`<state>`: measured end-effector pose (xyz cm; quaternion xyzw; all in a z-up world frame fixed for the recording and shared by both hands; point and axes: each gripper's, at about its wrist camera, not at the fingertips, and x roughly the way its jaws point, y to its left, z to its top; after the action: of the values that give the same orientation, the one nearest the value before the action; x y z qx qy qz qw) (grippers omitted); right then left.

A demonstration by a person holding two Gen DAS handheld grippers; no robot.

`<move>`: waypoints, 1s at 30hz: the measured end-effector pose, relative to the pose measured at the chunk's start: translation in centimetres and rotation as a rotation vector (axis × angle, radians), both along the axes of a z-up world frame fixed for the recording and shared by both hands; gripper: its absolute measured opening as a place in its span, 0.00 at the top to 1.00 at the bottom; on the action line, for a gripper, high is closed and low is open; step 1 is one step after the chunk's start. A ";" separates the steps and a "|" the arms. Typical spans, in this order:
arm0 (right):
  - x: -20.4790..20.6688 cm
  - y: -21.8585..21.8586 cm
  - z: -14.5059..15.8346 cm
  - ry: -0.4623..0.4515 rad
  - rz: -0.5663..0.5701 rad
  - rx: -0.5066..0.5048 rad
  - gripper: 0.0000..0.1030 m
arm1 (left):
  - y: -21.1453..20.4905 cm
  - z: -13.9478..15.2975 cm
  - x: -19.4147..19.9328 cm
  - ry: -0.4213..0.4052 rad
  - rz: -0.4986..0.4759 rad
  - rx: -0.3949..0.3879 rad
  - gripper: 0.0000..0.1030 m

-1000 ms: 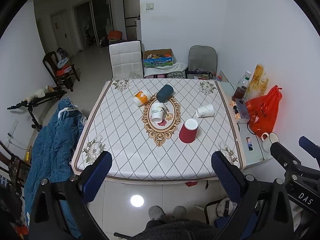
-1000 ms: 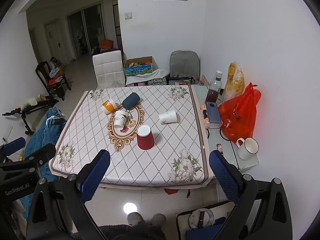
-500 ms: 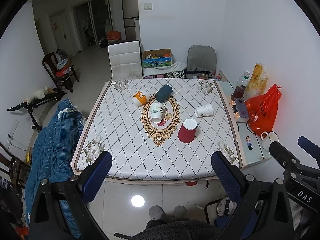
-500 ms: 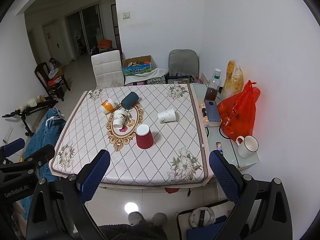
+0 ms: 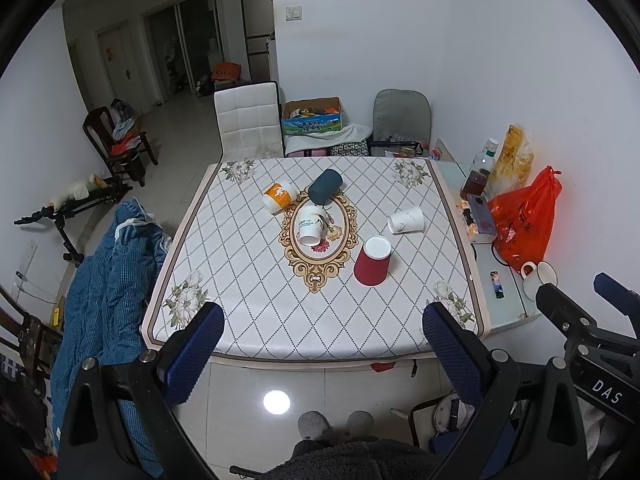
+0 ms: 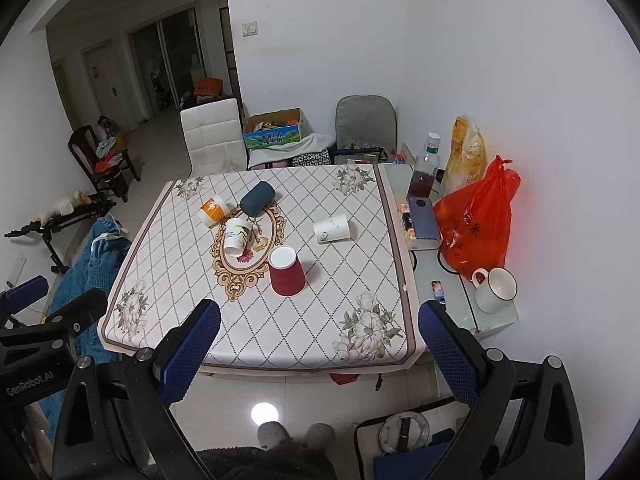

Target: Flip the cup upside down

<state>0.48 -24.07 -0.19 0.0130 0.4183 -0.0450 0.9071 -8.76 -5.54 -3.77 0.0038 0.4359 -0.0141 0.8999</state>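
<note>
A red cup (image 5: 372,261) stands upside down on the patterned table (image 5: 248,304), right of the oval motif; it also shows in the right wrist view (image 6: 286,271). A white cup (image 5: 406,220) lies on its side further right. A white printed cup (image 5: 311,225), an orange cup (image 5: 279,197) and a dark teal cup (image 5: 325,187) lie on their sides near the middle. My left gripper (image 5: 324,344) and right gripper (image 6: 320,342) are both open and empty, held high in front of the table's near edge.
A side shelf at the right holds a red plastic bag (image 6: 478,220), a white mug (image 6: 494,290), a bottle (image 6: 424,170) and a phone (image 6: 423,220). A blue quilt (image 5: 104,280) hangs at the table's left. Chairs (image 5: 248,120) stand behind the table.
Both grippers have drifted slightly back and up from the table; the cups have not moved.
</note>
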 end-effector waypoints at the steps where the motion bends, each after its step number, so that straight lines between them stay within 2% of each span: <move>1: 0.0 0.0 0.0 0.000 0.000 0.000 0.02 | 0.0 0.0 0.0 0.000 0.000 0.000 0.01; 30: 0.8 -0.7 -0.2 0.013 -0.009 0.022 0.02 | -0.1 0.0 0.6 0.005 -0.012 0.034 0.01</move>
<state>1.23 -24.73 -0.39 0.0245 0.4246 -0.0445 0.9040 -8.20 -5.67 -3.78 0.0218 0.4381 -0.0119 0.8986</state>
